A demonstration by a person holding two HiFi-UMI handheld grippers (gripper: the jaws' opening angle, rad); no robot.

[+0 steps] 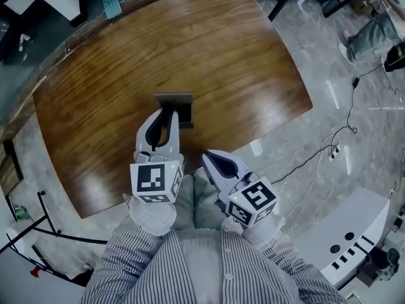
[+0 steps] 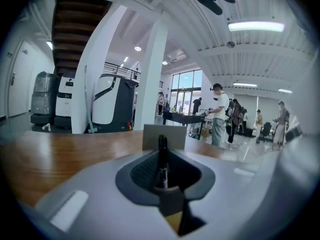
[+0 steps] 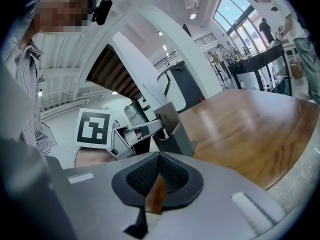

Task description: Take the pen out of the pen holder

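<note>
A grey pen holder point(image 1: 176, 101) stands on the brown wooden table point(image 1: 240, 62) near its front edge. In the left gripper view a black pen point(image 2: 162, 156) stands upright in front of the holder's back wall point(image 2: 150, 136). My left gripper point(image 1: 169, 116) reaches into the holder from the near side and is shut on the pen, its pads pressing on the shaft. My right gripper point(image 1: 210, 158) hangs off the table's front edge, to the right of the left one; its jaws point(image 3: 160, 159) meet with nothing between them. The right gripper view shows the holder point(image 3: 175, 134) from the side.
The table's curved front edge point(image 1: 190, 170) runs just under both grippers. Cables point(image 1: 329, 147) trail over the marble floor at the right, and a white unit point(image 1: 354, 233) stands at the lower right. Several people point(image 2: 220, 114) stand far behind the table.
</note>
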